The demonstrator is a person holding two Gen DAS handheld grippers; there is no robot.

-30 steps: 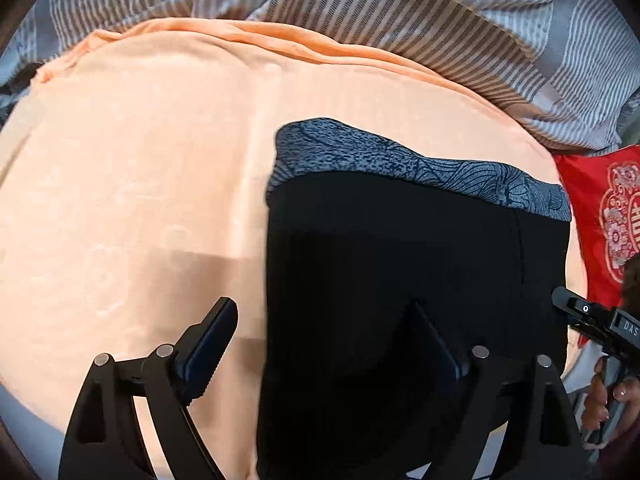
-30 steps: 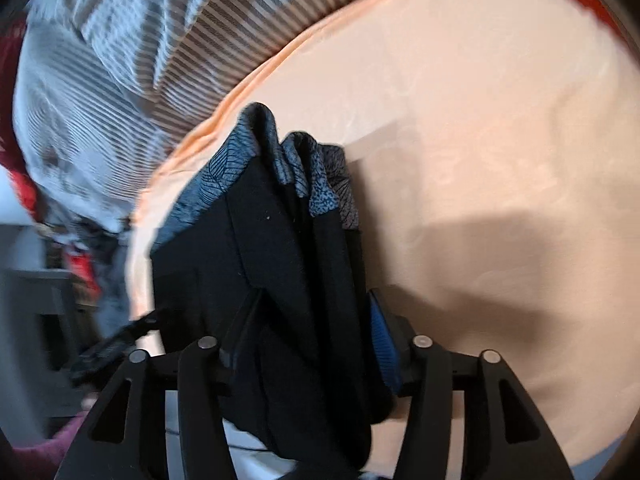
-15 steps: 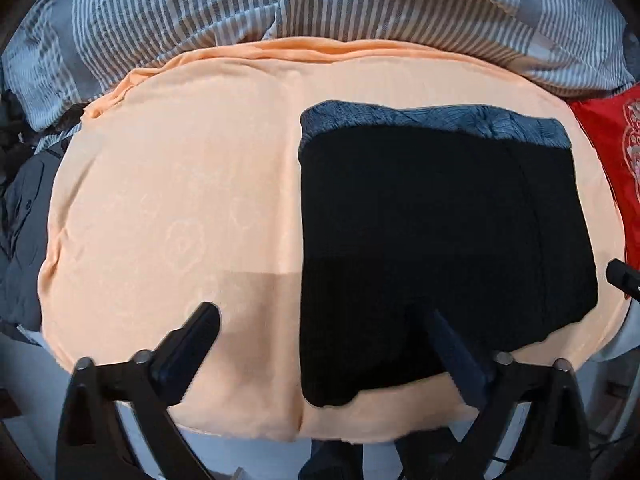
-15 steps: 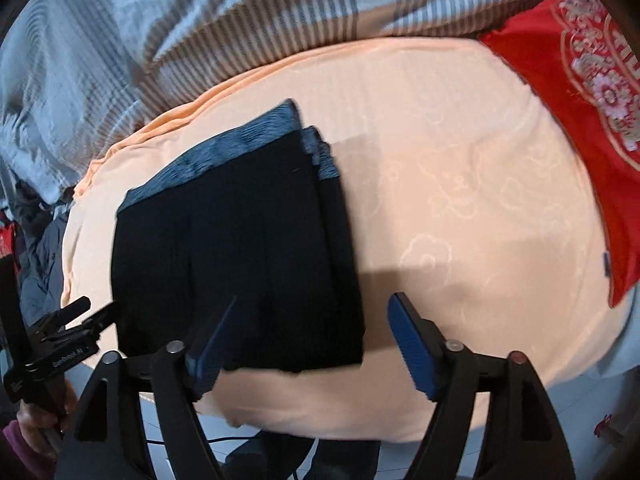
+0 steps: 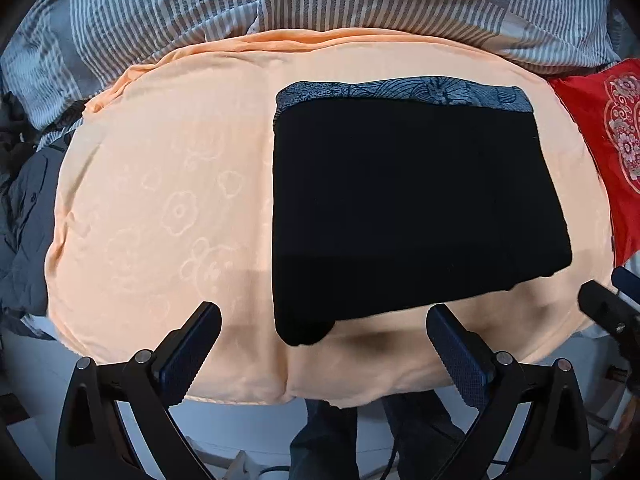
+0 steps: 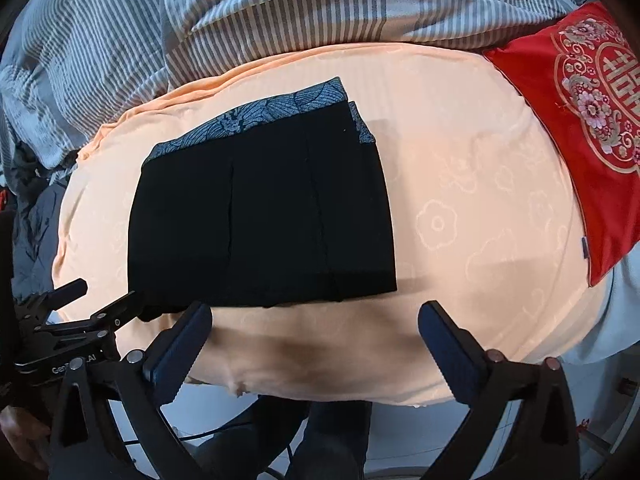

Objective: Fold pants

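On the orange cloth [image 5: 168, 208], right of its middle, the pants [image 5: 408, 216] are lying flat as a folded dark rectangle, patterned blue waistband [image 5: 400, 94] at the far edge, cut ends toward the near edge. Long axis is running across the cloth, side to side in the left wrist view; in the right wrist view the same stack [image 6: 260, 216] is sitting left of the cloth's middle, slightly skewed, with layer edges showing as vertical seams.

Left gripper [image 5: 322, 350] is hovering over the near edge of the cloth, jaws spread wide, nothing between them; the pants' near left corner is lying just beyond and between the fingers, not touched. Right gripper [image 6: 314, 342] is opening to full spread, also empty; the pants' near edge is just past its left finger [image 6: 180, 352], apart from it. Both are looking down onto the pants from the near side; the left looks a bit nearer the near left corner, the right nearer the right edge. Judging by the compact stack, the fold looks done or close to it; any further fold would be across the long axis.

Surface is soft, padded, faint flower print. Beyond the cloth a striped duvet [image 5: 360, 4] is bunching up; right of the cloth is a red cushion [image 6: 592, 128]; left of it dark clothing [image 5: 24, 216]. Below the near edge the person's legs [image 5: 324, 440] and pale floor are showing.
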